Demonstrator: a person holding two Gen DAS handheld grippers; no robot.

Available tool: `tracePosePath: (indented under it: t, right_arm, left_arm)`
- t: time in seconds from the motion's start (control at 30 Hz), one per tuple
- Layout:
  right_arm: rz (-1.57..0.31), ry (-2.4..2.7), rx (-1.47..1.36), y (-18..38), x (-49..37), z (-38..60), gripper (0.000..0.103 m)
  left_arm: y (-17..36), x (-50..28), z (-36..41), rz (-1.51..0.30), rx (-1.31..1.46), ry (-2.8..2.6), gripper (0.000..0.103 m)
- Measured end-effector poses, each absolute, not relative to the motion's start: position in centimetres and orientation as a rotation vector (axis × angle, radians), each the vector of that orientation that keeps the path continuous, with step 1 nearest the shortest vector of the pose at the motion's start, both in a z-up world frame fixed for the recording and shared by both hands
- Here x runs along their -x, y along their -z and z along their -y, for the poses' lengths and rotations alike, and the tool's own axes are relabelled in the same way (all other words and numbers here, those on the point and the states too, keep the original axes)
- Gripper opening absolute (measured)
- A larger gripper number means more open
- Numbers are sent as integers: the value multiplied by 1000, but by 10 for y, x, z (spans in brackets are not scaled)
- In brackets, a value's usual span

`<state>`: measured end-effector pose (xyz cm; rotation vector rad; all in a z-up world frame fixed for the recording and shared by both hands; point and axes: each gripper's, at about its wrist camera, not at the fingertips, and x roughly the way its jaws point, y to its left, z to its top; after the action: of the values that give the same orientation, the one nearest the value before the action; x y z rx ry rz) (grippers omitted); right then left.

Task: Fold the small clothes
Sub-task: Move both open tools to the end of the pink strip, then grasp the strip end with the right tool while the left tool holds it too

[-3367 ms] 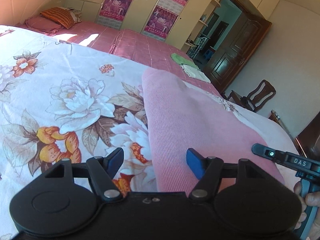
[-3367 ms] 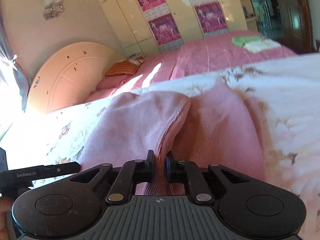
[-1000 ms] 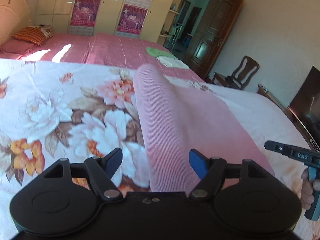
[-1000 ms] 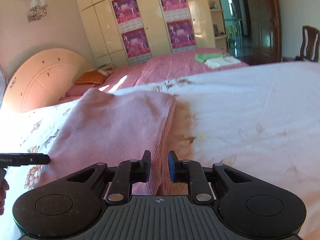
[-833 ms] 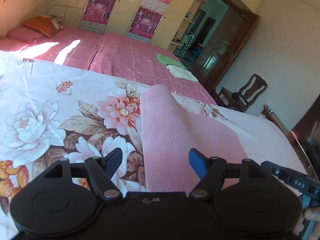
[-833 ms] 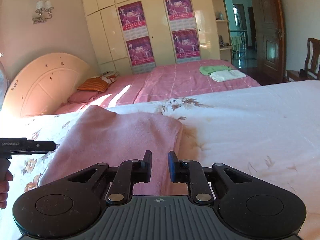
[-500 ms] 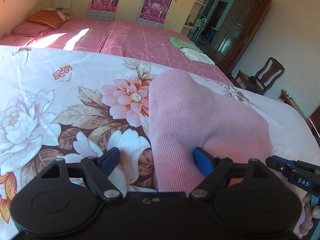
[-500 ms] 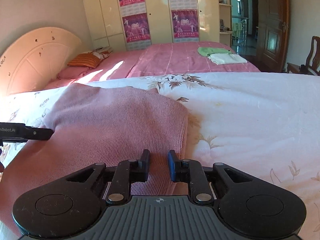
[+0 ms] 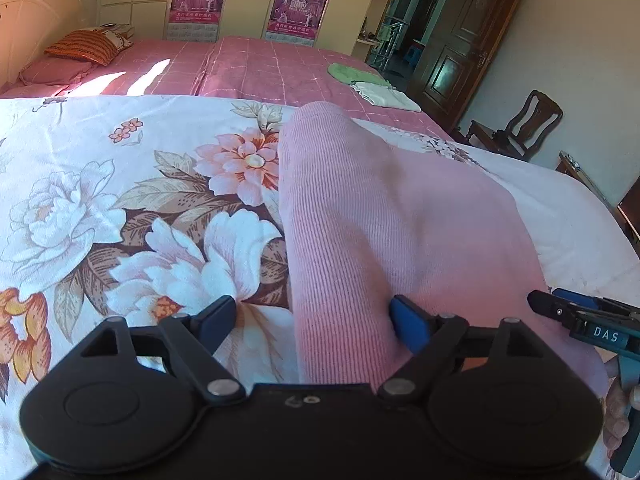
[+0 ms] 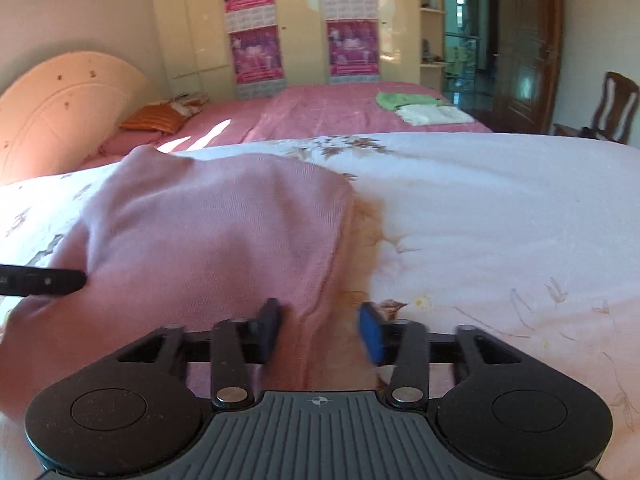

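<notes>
My left gripper (image 9: pixel 310 318) hangs low over the near left edge of the pink ribbed garment (image 9: pixel 384 220), its jaws wide and opening; the folded edge of the cloth runs between the blue pads (image 9: pixel 408 326) without being pressed, the left pad over bare quilt and the right pad against the fabric. My right gripper (image 10: pixel 320 326) sits at the garment's near right edge (image 10: pixel 224 232), its jaws opening, apart on either side of a raised ridge of cloth and free of it. The garment lies as a folded, slightly humped panel on the floral quilt (image 9: pixel 120 208), stretching away from me, its left border beside large printed peonies and its right border on the pale, lightly patterned part of the quilt (image 10: pixel 500 220). In the left view the tip of my right gripper (image 9: pixel 580 320), lettered "DAS", shows at the garment's right side with my right hand (image 9: pixel 618 412) below it; in the right view the tip of my left gripper (image 10: pixel 40 280) touches the garment's left side. Beyond the quilt is a pink checked bedspread (image 9: pixel 260 68) bearing a green cloth (image 10: pixel 404 100) and a white folded cloth (image 10: pixel 434 114), an orange striped pillow (image 9: pixel 82 46), a wardrobe with magenta posters (image 10: pixel 256 54), a dark wooden door (image 9: pixel 468 44) and a wooden chair (image 9: pixel 520 124).
</notes>
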<state>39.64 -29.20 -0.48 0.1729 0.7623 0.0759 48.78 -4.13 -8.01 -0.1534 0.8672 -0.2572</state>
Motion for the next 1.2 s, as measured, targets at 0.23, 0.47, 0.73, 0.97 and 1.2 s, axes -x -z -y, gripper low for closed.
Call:
tracePosePath:
  t: [0.23,0.47,0.73,0.97,1.2]
  right_arm:
    - [-727,-127,-290,-8,-378,314,61]
    - [-749,-149,-331,-11,-366,326,61]
    - [-754,-226,-378,-14,-355,333,61]
    - [-894,-393,-717,17,-390,362,61]
    - [-957,-516,-842,30,-414,374,61]
  left_arm:
    - [67,-483,36,-887,186,247,85]
    - [78,-469,41,-879,127,301,88]
    - [64,-465,22,-897,232,408,87]
    - [89,-484,12,-995,397,561,87]
    - [100,-507,0,-1043,489,647,86]
